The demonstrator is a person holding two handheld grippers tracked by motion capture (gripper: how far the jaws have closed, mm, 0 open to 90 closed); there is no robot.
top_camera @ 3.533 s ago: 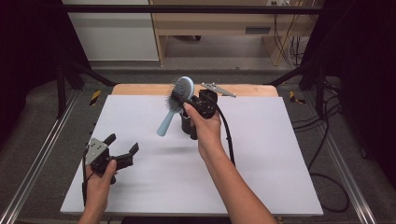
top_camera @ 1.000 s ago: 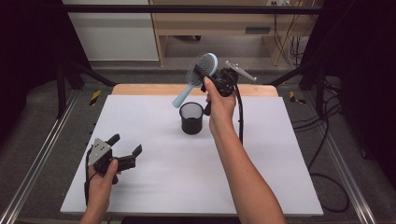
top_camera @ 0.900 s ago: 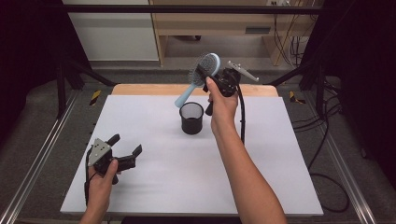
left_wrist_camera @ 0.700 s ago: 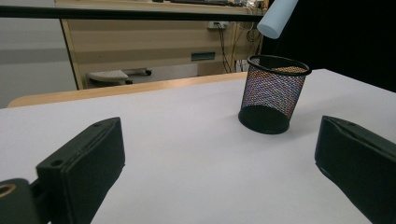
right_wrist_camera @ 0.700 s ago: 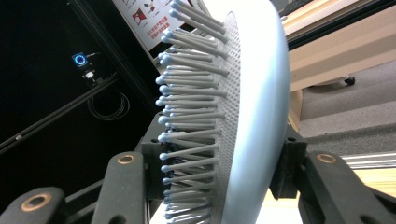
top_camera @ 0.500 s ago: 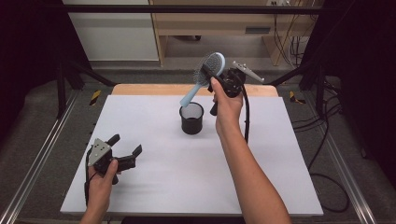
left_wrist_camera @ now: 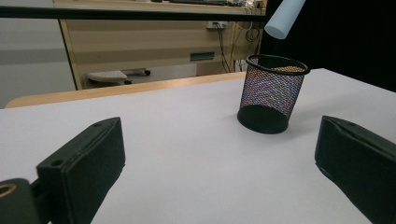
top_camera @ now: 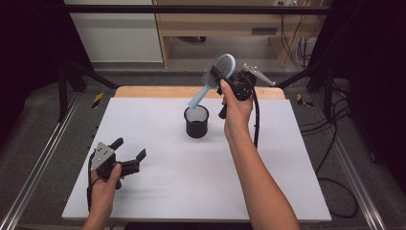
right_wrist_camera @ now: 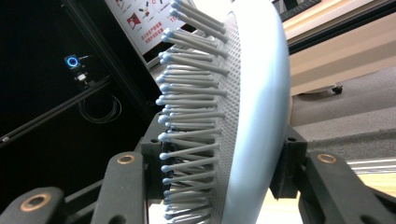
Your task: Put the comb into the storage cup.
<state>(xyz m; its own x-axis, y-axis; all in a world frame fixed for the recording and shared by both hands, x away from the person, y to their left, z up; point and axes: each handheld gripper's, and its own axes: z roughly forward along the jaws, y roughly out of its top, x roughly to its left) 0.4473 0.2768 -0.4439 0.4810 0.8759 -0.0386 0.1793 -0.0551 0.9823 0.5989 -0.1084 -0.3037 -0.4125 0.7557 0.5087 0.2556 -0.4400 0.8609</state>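
Note:
My right gripper (top_camera: pixel 226 79) is raised over the far middle of the white table (top_camera: pixel 158 191), shut on the head of a light blue hairbrush (top_camera: pixel 218 71). The brush slants down to the left, its handle end hanging just above the rim of a black mesh cup (top_camera: pixel 197 122). In the right gripper view the bristled head (right_wrist_camera: pixel 243 116) is clamped between both jaws. My left gripper (top_camera: pixel 129 149) rests open near the table's front left with nothing in it. The left gripper view shows the cup (left_wrist_camera: pixel 273 95) ahead and the handle tip (left_wrist_camera: pixel 284 18) above it.
A wooden strip (top_camera: pixel 158 91) runs along the table's far edge. Metal rails (top_camera: pixel 43 158) flank the left side and black cables (top_camera: pixel 335 158) trail on the floor at the right. A cable hangs from my right gripper down along the forearm.
The right hand has carried the brush up and to the right, away from in front of the cup, so the handle end now hangs over the cup's rim. The left gripper has stayed put.

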